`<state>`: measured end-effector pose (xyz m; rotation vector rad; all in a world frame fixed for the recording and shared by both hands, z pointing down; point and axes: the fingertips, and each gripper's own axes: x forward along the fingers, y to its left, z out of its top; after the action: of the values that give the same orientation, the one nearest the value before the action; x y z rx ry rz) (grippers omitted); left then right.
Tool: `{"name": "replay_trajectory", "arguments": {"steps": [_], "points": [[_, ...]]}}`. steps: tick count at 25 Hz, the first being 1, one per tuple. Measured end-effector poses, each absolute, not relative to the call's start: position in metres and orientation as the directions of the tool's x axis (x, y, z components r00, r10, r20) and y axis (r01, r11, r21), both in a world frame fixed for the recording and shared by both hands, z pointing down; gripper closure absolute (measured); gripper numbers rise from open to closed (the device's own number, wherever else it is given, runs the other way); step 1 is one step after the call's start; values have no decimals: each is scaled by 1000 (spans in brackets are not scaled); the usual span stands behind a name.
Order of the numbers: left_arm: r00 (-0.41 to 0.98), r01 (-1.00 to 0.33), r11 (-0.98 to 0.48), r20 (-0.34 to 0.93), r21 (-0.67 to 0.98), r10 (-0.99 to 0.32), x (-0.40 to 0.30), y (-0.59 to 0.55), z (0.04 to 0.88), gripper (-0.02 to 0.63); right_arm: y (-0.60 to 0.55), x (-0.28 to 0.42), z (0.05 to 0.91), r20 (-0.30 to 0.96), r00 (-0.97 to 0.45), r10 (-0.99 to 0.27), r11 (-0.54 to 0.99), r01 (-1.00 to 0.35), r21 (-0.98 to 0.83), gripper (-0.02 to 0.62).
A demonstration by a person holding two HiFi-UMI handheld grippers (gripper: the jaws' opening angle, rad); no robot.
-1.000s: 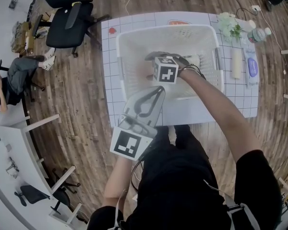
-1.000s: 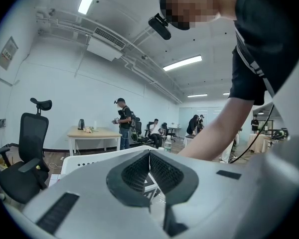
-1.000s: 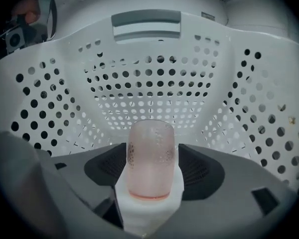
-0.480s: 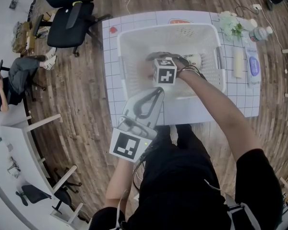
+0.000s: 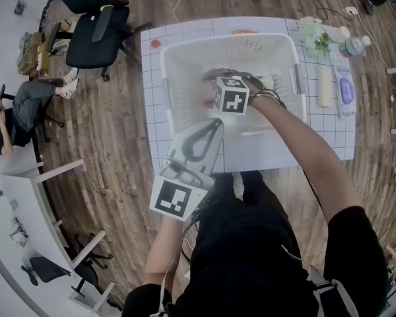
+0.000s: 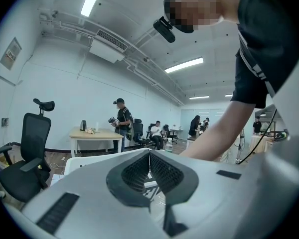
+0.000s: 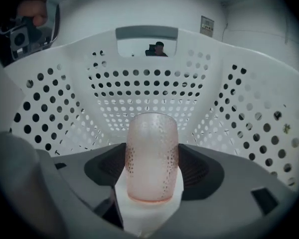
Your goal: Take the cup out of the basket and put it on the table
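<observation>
A frosted pink cup (image 7: 152, 156) stands upright between the jaws of my right gripper (image 7: 152, 185), which is shut on it inside the white perforated basket (image 7: 65, 98). In the head view the right gripper (image 5: 214, 79) reaches down into the basket (image 5: 168, 91), and its marker cube and the arm hide most of the cup. My left gripper (image 5: 213, 125) hovers shut and empty over the basket's near rim. The left gripper view shows its jaws pressed together (image 6: 149, 159) and aimed across the room.
The basket fills most of the white gridded table (image 5: 152, 121). Along the table's right edge lie a bottle (image 5: 355, 46), a bunch of flowers (image 5: 317, 35), a white roll (image 5: 326, 86) and a blue-labelled packet (image 5: 347, 91). Office chairs (image 5: 92, 32) stand at the left.
The right gripper has shifted slightly to the right inside the basket, still holding the cup. The left gripper has hardly moved.
</observation>
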<state>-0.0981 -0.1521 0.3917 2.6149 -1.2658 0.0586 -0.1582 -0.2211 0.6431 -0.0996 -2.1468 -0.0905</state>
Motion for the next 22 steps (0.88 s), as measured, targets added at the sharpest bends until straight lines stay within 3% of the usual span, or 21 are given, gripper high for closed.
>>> {"name": "replay_trajectory", "arguments": {"steps": [22], "points": [[626, -778, -617, 66, 119, -777, -87, -145, 353, 595, -238, -121, 505, 656, -741, -145, 989, -89, 118, 273]]}}
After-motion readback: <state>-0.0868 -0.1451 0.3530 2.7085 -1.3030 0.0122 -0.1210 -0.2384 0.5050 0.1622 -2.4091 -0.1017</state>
